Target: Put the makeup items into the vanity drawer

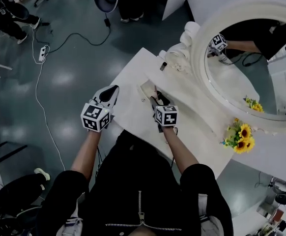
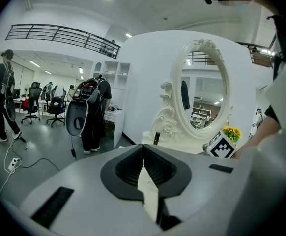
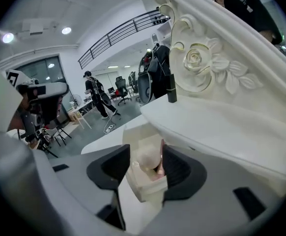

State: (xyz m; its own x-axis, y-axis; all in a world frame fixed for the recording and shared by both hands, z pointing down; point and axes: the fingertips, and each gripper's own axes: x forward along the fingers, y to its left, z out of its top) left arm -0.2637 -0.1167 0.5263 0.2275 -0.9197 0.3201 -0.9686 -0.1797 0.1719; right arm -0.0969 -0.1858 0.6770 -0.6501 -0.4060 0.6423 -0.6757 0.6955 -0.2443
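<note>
The white vanity has a small drawer pulled open at its front. My right gripper hangs over this drawer, jaws apart, open. Between them a pale round puff lies inside the drawer, with a pink item beside it near the right jaw. A dark lipstick tube stands upright on the vanity shelf below the carved rose; the tube also shows in the head view. My left gripper hovers at the vanity's left edge, shut with nothing in it.
An oval mirror in a carved white frame rises behind the shelf. Sunflowers sit on the right of the top. On the floor to the left lie a cable and a power strip. People and office chairs stand farther back.
</note>
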